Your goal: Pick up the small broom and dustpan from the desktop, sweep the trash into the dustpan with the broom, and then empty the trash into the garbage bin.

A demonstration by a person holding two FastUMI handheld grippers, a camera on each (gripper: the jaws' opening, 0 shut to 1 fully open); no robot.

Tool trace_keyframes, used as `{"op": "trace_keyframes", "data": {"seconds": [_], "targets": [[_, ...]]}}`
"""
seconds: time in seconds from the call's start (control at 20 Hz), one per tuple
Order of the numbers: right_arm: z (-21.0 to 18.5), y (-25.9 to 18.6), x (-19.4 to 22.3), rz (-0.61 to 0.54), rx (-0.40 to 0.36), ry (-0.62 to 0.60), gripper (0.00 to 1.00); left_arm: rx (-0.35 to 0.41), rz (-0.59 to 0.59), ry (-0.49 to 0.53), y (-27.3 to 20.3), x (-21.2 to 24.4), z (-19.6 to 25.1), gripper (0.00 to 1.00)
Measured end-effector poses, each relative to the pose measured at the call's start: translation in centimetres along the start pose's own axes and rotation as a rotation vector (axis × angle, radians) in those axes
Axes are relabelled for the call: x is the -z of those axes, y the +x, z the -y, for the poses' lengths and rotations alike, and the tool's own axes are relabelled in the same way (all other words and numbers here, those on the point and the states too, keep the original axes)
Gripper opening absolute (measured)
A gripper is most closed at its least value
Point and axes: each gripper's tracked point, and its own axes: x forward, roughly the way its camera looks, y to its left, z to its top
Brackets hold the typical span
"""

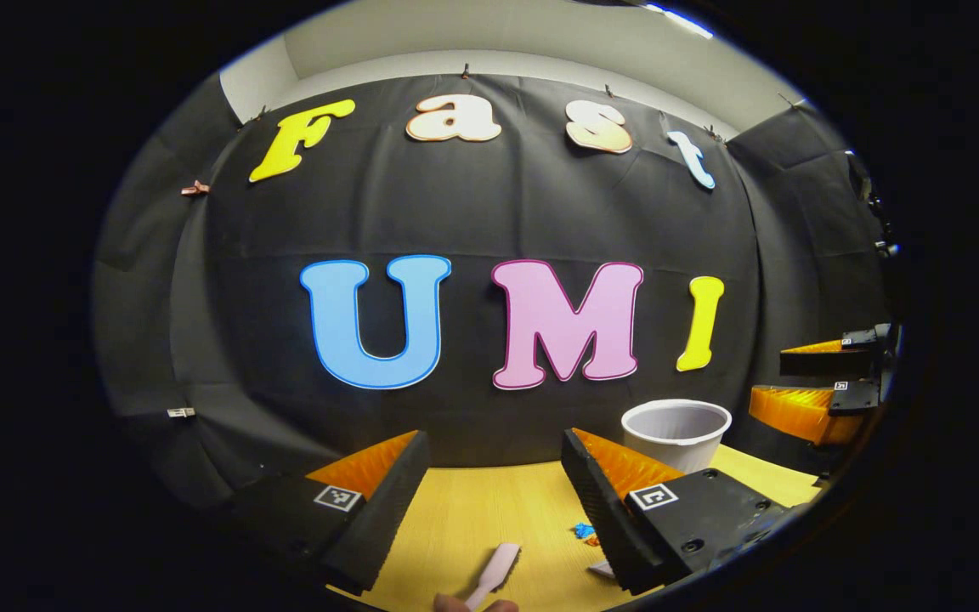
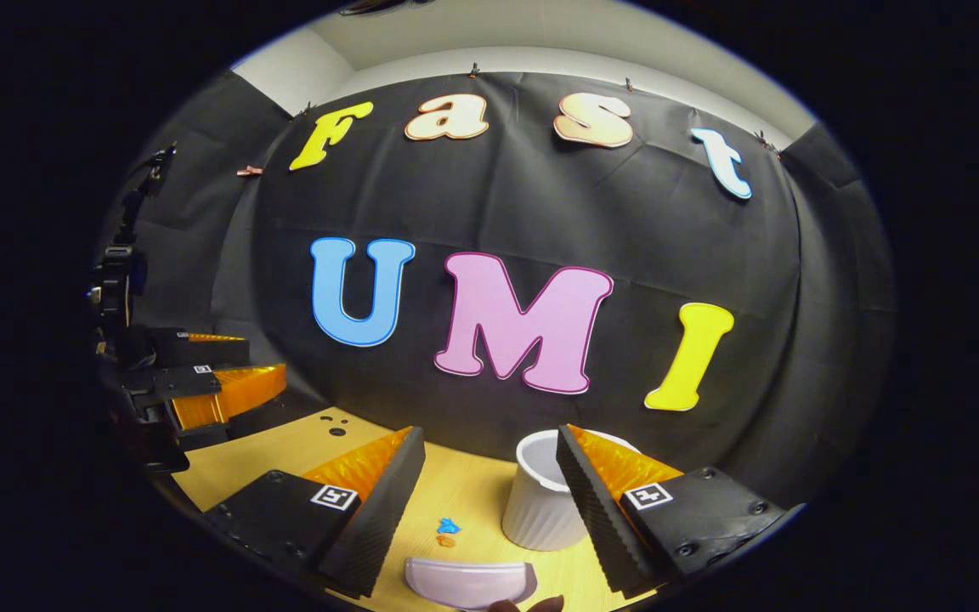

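Spread wide and gripping nothing: left gripper (image 1: 494, 501), fingers angled apart above the yellow wooden desktop (image 1: 472, 518). Likewise parted and empty: right gripper (image 2: 489, 501), seen in the right gripper view over the same desktop (image 2: 464, 493). Low between the left fingers, a pale broom handle (image 1: 494, 574), long axis running from the bottom edge up and slightly to the right, flat end pointing away toward the wall; lower end cut off at the frame's edge beside a fingertip-like shape, too little visible to say more. Just right of it, small blue and orange trash scraps (image 1: 585, 533) on the wood, partly hidden by the right-hand finger. Farther back and right, a white ribbed garbage bin (image 1: 676, 433), upright, mouth open, inside not visible from this angle. Beyond the bin at the right edge, the other gripper (image 1: 829, 378), fingers one above the other with a gap between. In the right gripper view, a pale dustpan (image 2: 470, 582) lying crosswise at the bottom, long axis left to right, curved rim facing the wall. Just beyond it, the scraps (image 2: 447, 531), apart from it. Bin (image 2: 540, 510) near on the right, partly behind the right-hand finger, contents not visible. Open wood between scraps and back edge; desktop ending at the black cloth wall. Other gripper (image 2: 217, 374) at far left, well apart.
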Motion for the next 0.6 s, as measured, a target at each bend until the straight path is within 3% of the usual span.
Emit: {"op": "trace_keyframes", "data": {"seconds": [0.3,0.6], "targets": [[0.2,-0.1,2.9,-0.098,-0.016,-0.005,0.97,-0.004,-0.017,0.007,0.5,0.8,-0.1,0.98],[0.2,-4.5,12.7,-0.403,-0.046,-0.017,0.98,0.012,-0.049,0.012,0.9,2.8,-0.2,1.00]]}}
